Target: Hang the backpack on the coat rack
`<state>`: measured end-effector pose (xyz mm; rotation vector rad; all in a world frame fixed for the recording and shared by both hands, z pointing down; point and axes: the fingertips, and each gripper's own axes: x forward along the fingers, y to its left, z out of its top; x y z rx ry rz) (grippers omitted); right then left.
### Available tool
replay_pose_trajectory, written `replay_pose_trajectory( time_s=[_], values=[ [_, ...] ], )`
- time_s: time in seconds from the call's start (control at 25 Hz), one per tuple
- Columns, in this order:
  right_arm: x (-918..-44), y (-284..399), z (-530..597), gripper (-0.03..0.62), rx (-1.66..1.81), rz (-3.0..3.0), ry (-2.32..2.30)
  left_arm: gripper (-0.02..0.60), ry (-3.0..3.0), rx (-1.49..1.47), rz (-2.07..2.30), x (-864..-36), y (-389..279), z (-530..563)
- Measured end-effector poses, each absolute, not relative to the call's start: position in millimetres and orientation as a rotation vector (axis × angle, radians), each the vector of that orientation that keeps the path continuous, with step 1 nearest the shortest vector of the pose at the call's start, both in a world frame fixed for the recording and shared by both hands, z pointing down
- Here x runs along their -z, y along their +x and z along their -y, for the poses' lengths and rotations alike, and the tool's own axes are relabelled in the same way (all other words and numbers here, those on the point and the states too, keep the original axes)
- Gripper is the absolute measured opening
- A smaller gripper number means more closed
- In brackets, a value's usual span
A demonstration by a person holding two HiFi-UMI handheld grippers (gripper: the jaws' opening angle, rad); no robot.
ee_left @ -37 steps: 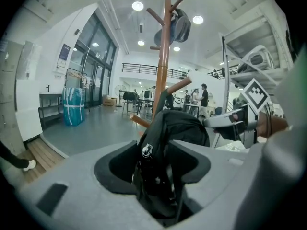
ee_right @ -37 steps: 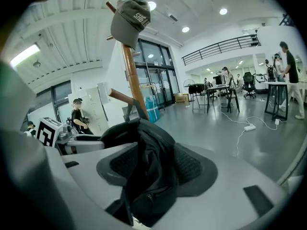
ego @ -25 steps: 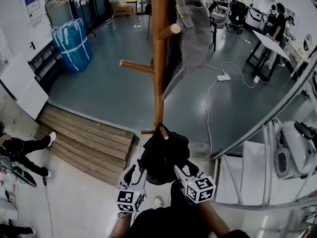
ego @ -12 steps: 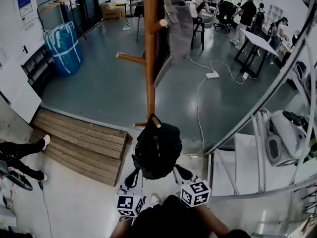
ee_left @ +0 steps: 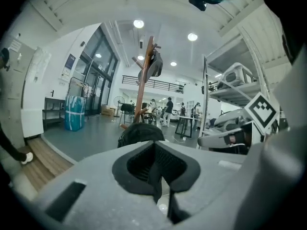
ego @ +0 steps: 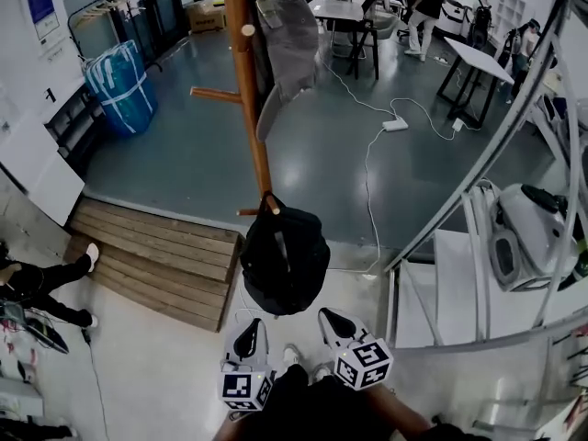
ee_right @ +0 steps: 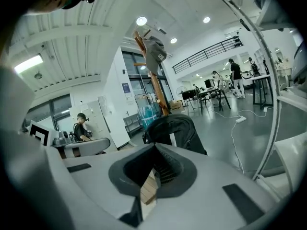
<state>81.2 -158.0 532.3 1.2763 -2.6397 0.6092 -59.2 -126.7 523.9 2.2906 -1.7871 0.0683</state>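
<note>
The black backpack (ego: pixel 283 260) hangs from a low peg of the wooden coat rack (ego: pixel 250 118), clear of both grippers. My left gripper (ego: pixel 246 336) is below it at the left and my right gripper (ego: pixel 329 320) below it at the right, both a short way back from the bag. Each has just been closing and is now shut with nothing between its jaws. The left gripper view has the left gripper (ee_left: pixel 159 172) shut, with the backpack (ee_left: pixel 140 132) and rack (ee_left: pixel 142 90) ahead. Beyond the shut right gripper (ee_right: pixel 148 176), the right gripper view also shows the backpack (ee_right: pixel 172 128).
A grey garment (ego: pixel 292 35) hangs high on the rack. A wooden step (ego: pixel 156 255) lies left of the rack's base, and a blue wrapped bundle (ego: pixel 119 81) stands farther back. White metal shelving (ego: pixel 459 274) stands close on the right. A cable and power strip (ego: pixel 395 125) cross the floor.
Both grippers have drawn back from the backpack's underside towards me, and their jaws have gone from open to shut. The backpack stays hanging on the peg.
</note>
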Motion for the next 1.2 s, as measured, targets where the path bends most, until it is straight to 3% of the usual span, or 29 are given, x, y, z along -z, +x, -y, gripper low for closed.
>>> replay_pose_trajectory(
  time_s=[0.48,1.2],
  values=[
    [-524,105,96,0.012,-0.584,2.666,1.262,0.018,2.292,-0.12,1.854,-516,-29,64],
    [-523,103,80,0.011,-0.591,2.721,1.228,0.018,2.269,-0.131,1.89,-517,-26,52]
  ],
)
